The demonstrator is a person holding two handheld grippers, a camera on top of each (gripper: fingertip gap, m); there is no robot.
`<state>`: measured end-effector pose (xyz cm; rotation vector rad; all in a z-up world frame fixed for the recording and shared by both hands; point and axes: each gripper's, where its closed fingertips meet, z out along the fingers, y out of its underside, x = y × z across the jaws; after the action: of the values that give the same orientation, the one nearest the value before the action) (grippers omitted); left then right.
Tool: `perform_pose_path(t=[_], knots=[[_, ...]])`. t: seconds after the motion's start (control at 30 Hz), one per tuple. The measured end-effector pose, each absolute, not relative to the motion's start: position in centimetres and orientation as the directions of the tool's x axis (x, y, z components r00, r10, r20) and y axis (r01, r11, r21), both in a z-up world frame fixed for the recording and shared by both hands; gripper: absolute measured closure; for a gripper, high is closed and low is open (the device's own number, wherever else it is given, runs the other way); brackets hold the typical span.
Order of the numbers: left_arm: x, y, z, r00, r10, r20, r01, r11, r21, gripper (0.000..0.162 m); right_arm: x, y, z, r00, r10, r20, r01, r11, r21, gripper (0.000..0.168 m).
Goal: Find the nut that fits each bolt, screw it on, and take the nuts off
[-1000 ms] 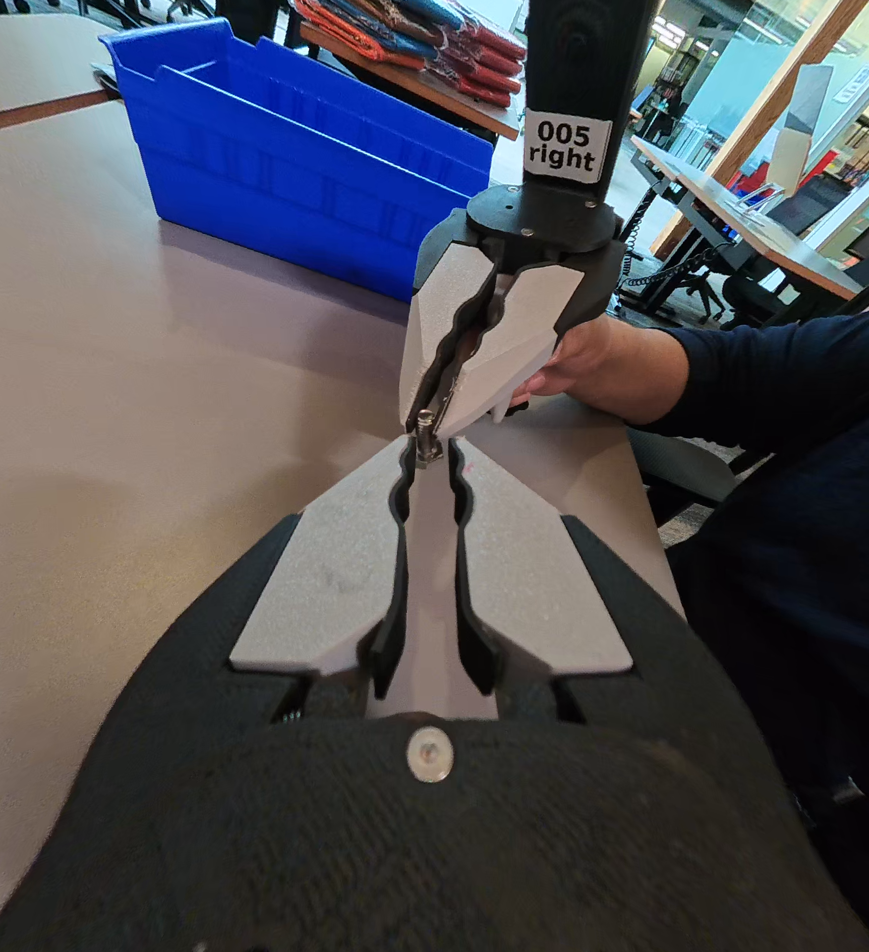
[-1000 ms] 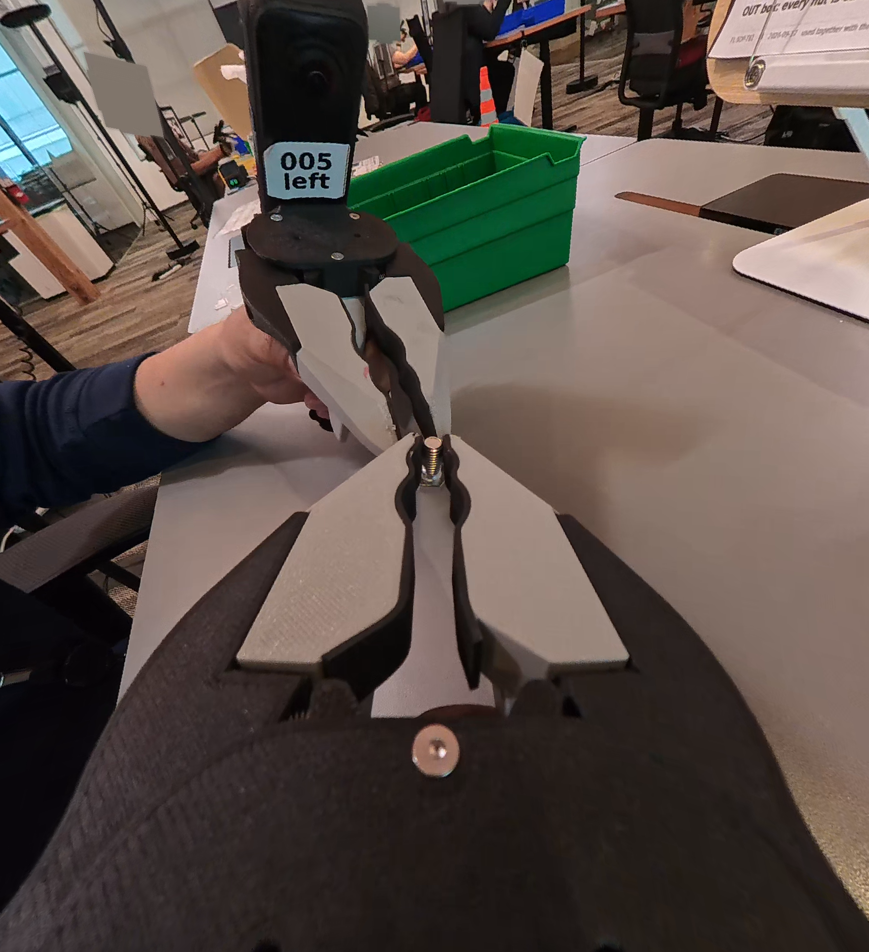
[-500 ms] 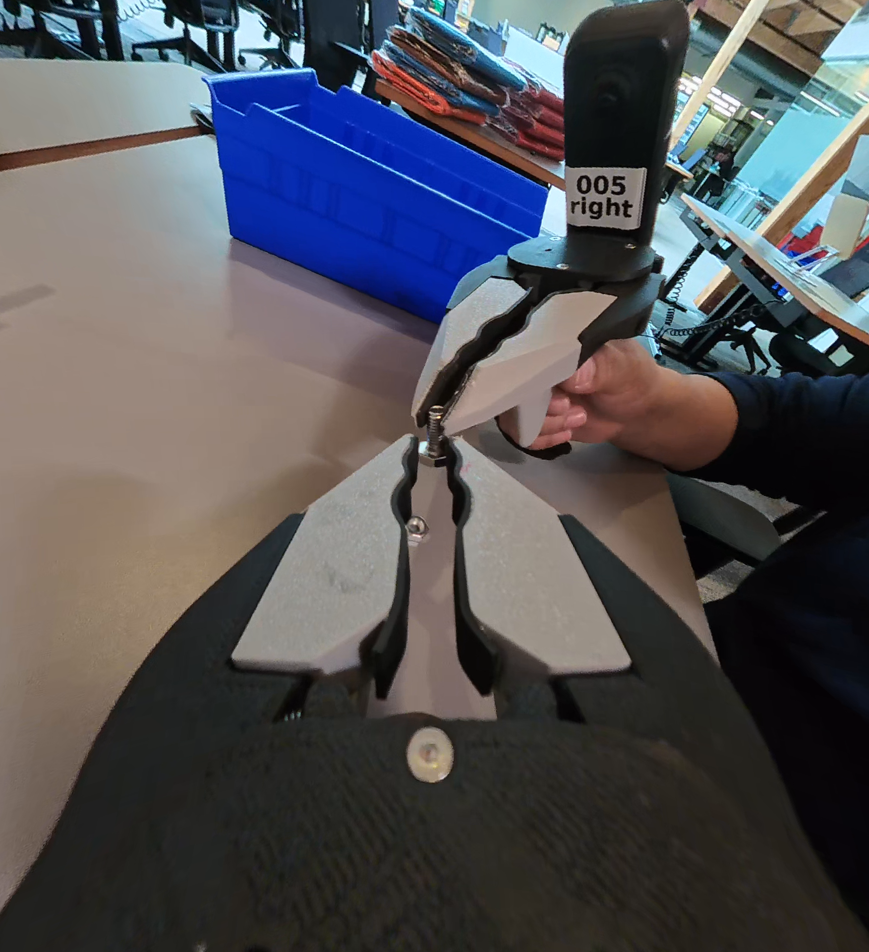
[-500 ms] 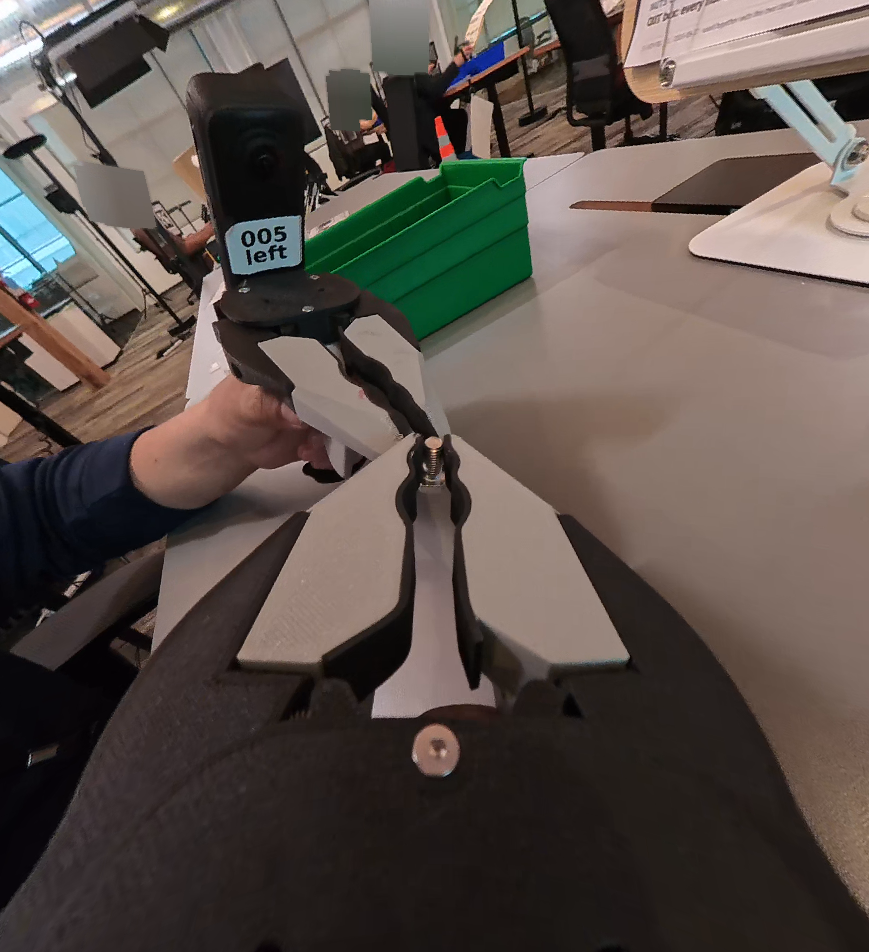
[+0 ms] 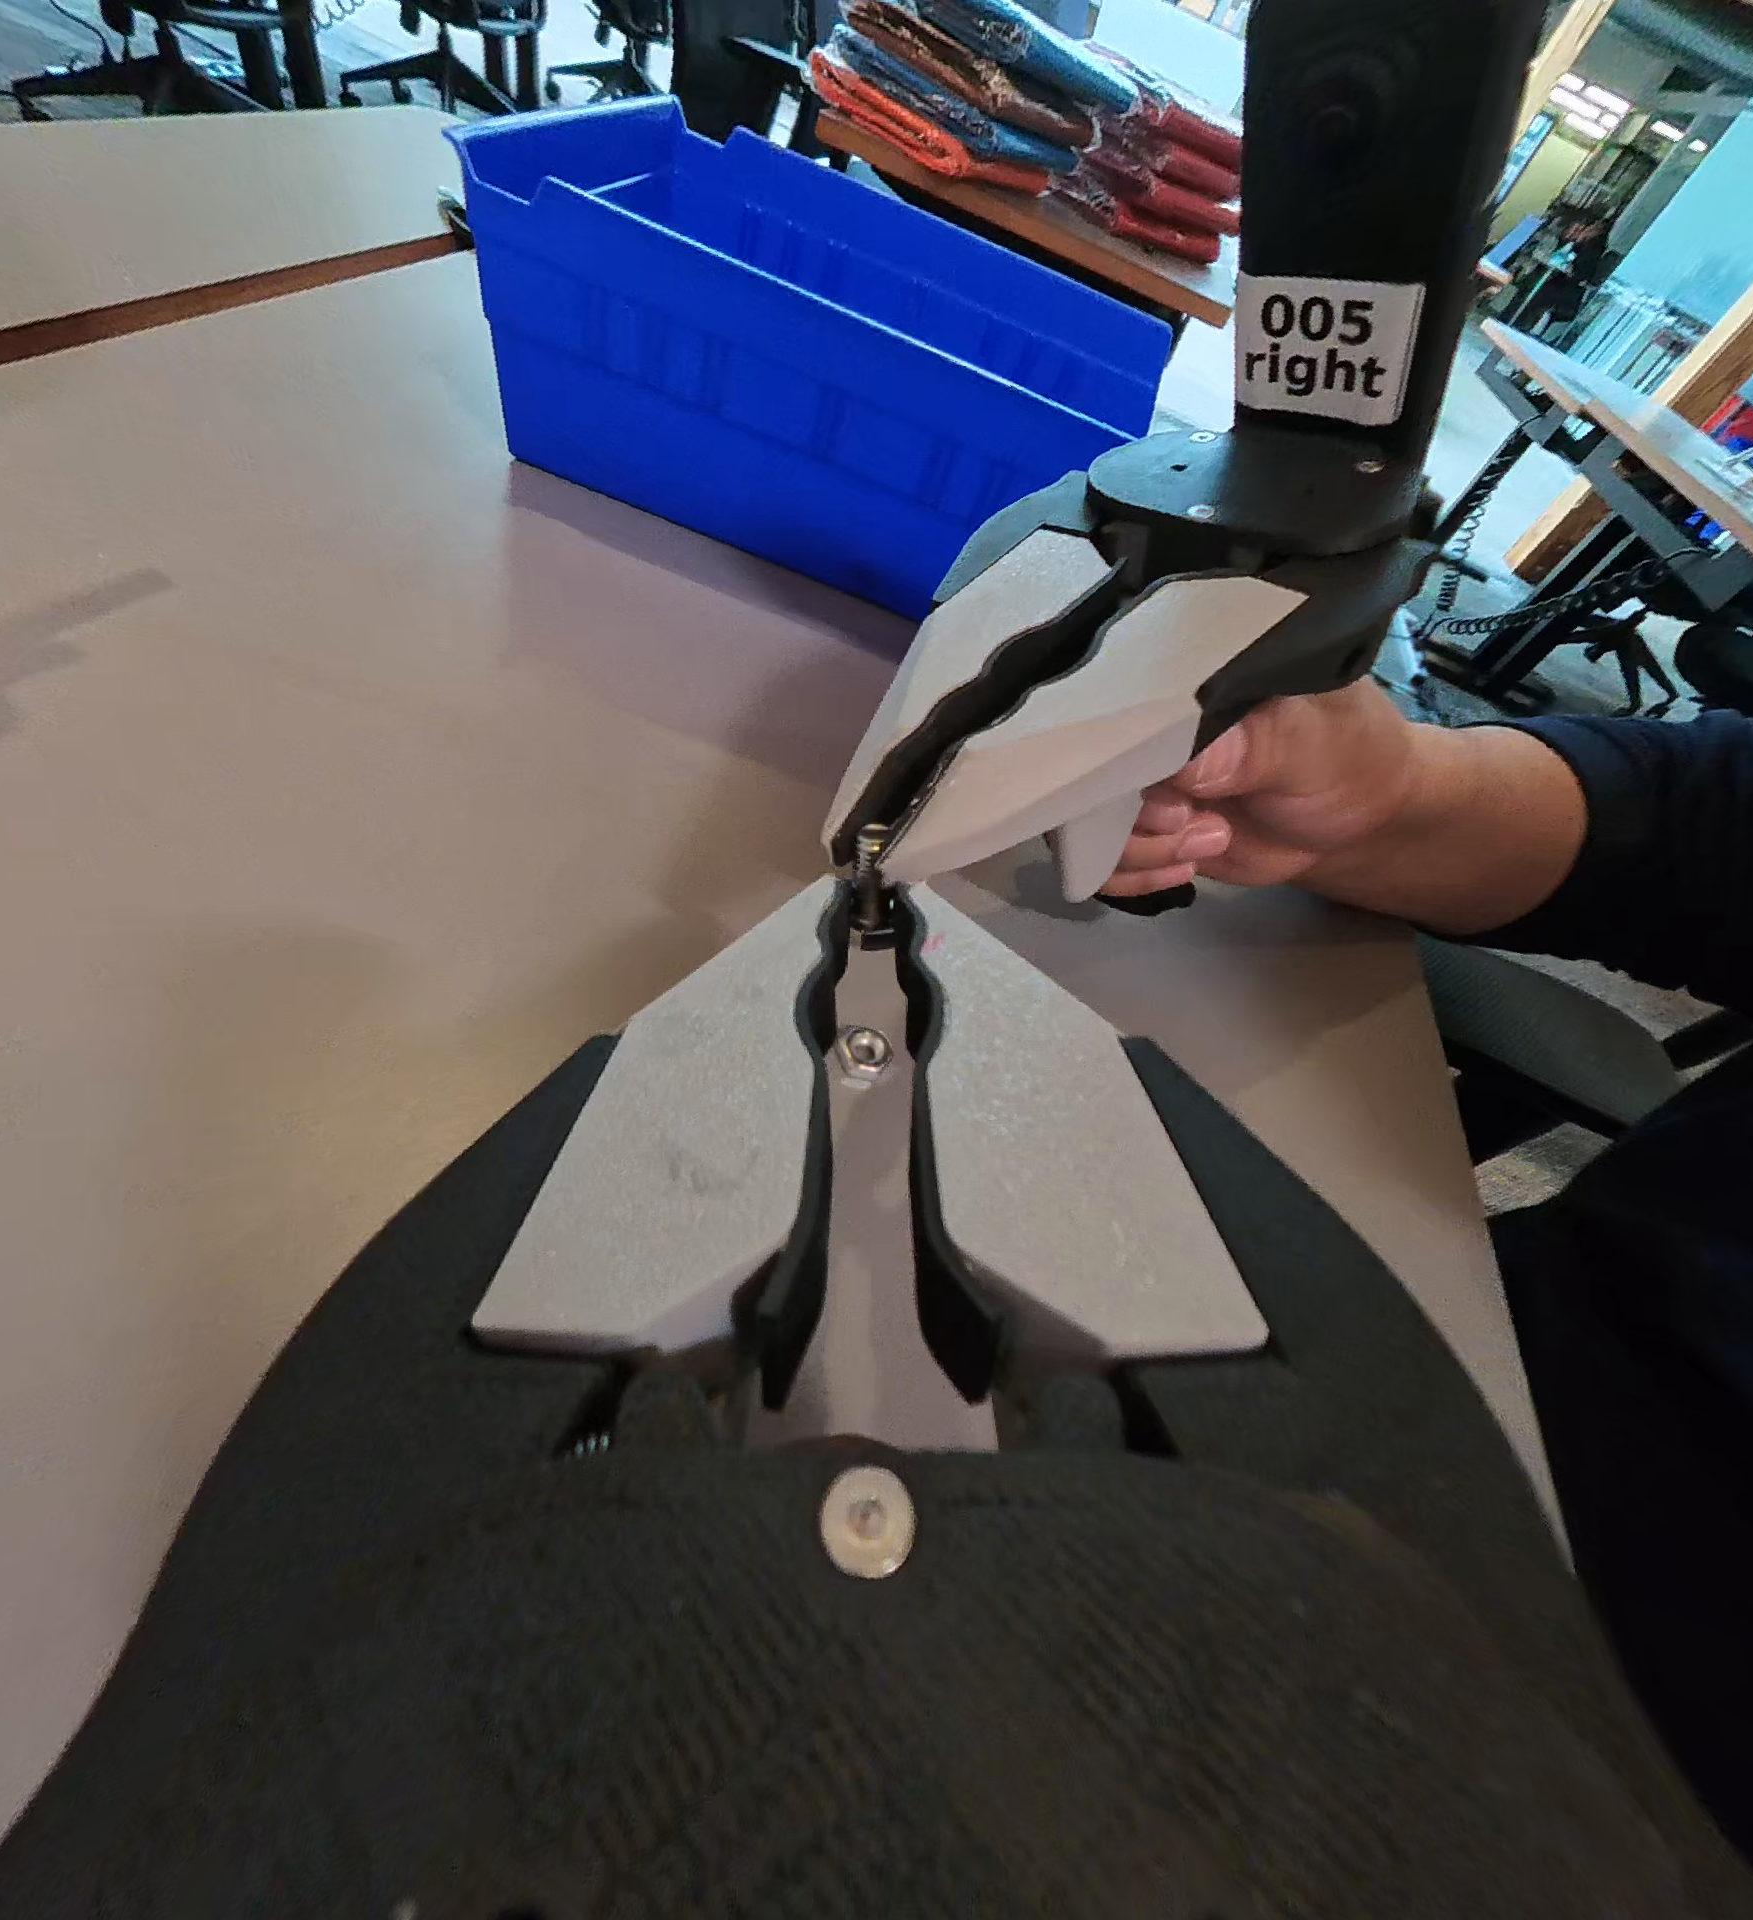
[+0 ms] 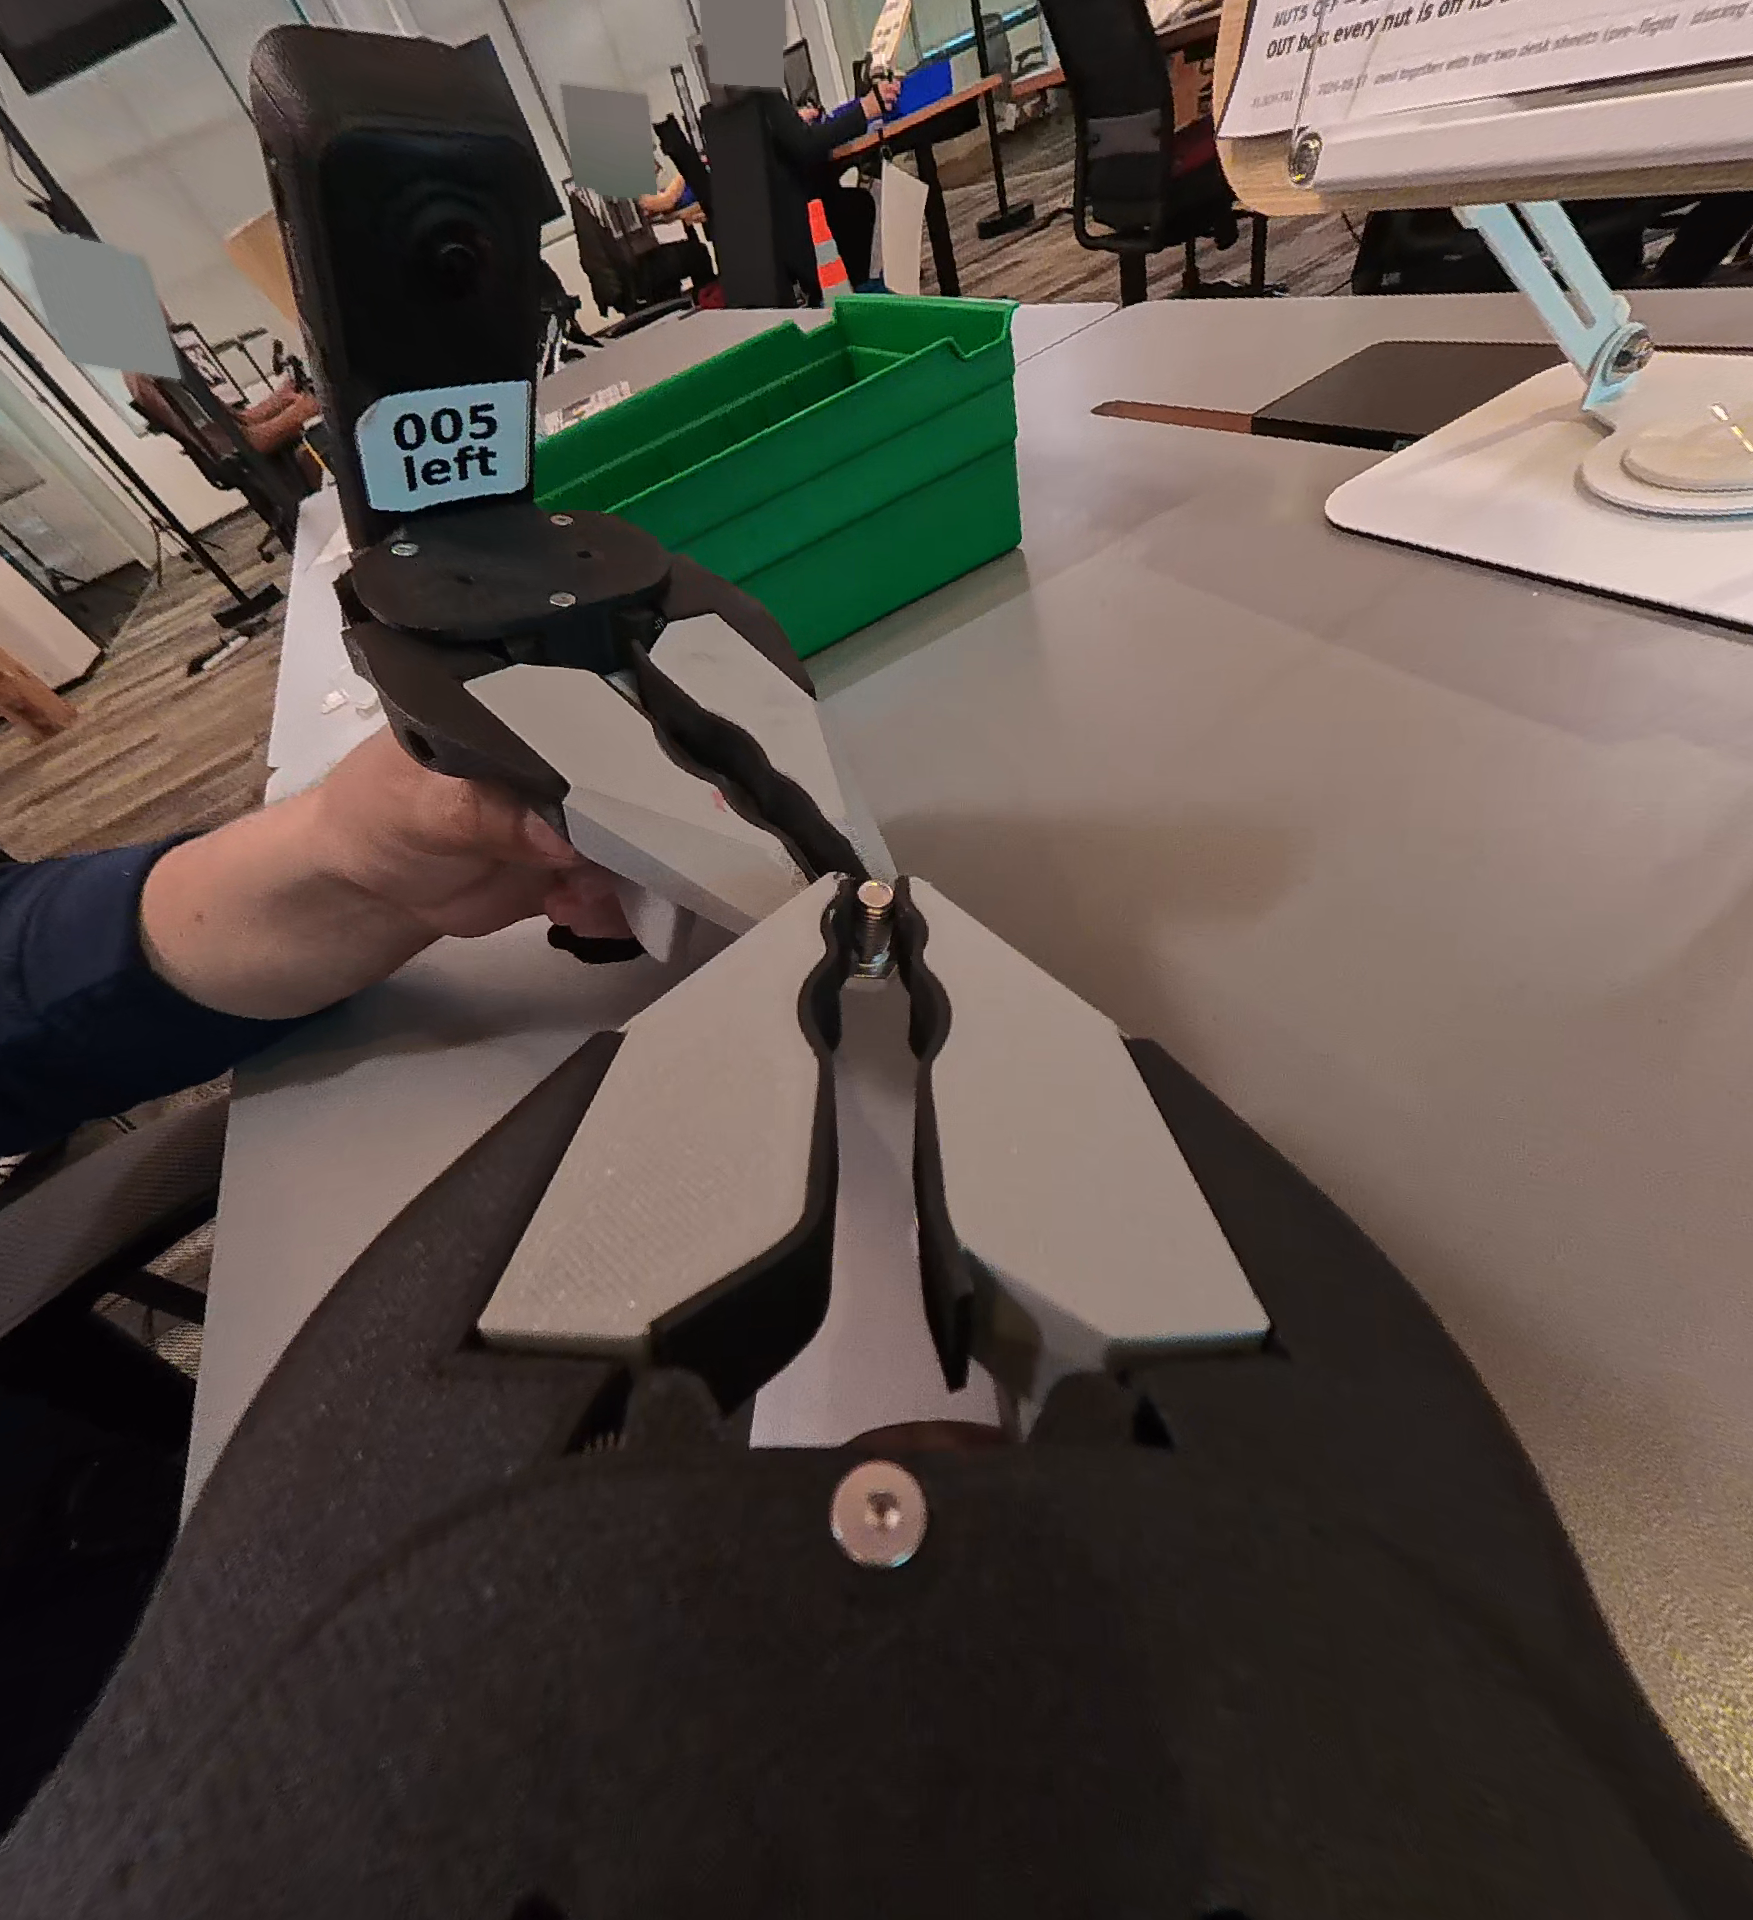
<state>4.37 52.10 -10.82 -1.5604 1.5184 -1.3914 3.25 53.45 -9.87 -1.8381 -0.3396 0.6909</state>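
Bolt (image 6: 873,928) pinched in right gripper (image 6: 870,914) tips, threads up; left gripper (image 5: 869,914) tips clamp its nut (image 5: 870,914). Loose hex nut (image 5: 861,1051) on table (image 5: 228,831) btwn left fingers (image 5: 716,1122).

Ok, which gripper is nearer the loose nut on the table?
Left. The loose nut lies on the table, seen through the gap between the left gripper's fingers, behind its tips. The right gripper is farther, holding the bolt.
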Motion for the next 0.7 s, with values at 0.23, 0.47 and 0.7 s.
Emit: perform_pose_path(t=[0.23, 0.47, 0.7], knots=[[4.2, 52.0, -10.6, -0.199, -0.943, 0.268, -0.365, -0.182, -0.913, 0.157, 3.1, 53.3, -9.6, 0.800, 0.550, -0.238, -0.048, -0.338, -0.940, 0.164], [3.7, 50.8, -9.6, -0.336, -0.889, 0.311, -0.324, -0.201, -0.924, 0.156, 2.5, 52.3, -8.6, 0.773, 0.619, -0.139, 0.050, -0.279, -0.959, 0.164], [3.5, 50.5, -9.6, -0.361, -0.885, 0.294, -0.316, -0.181, -0.931, 0.157, 2.3, 52.0, -8.6, 0.749, 0.642, -0.163, 0.042, -0.292, -0.956, 0.164]])
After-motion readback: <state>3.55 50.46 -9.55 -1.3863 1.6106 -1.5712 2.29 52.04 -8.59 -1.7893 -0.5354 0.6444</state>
